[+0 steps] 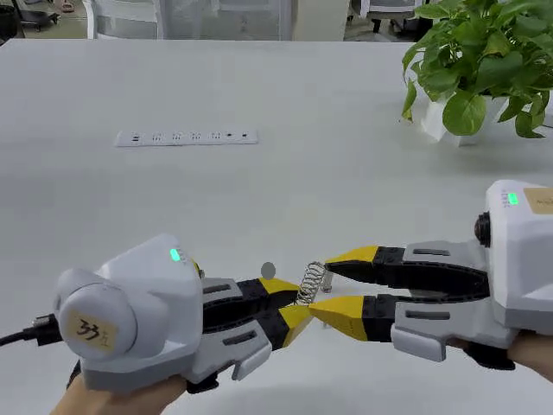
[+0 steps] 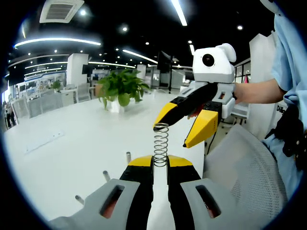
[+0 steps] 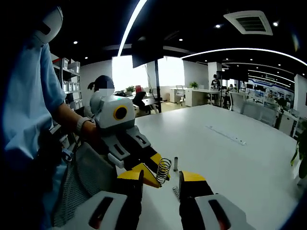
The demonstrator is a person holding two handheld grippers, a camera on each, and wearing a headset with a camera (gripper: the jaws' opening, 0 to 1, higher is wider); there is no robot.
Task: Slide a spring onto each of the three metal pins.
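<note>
Left gripper [image 1: 298,303], nearest in the head view, grips the lower end of the spring [image 1: 311,283]; the spring's long axis points up into the wide jaws of the right gripper [image 1: 320,282]. Left gripper view: three metal pins [image 2: 105,175] stand on the table [image 2: 72,139], left of the held spring. Right gripper view: the spring lies just ahead, between the open jaws.

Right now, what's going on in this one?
A person holds a tool in each hand over a white table. The left tool is shut on one end of a spring and holds it up off the table. The right tool is open, with one jaw tip at the spring's free end. Three metal pins stand on the table beside the left tool, all bare, so no spring is on a pin yet.
</note>
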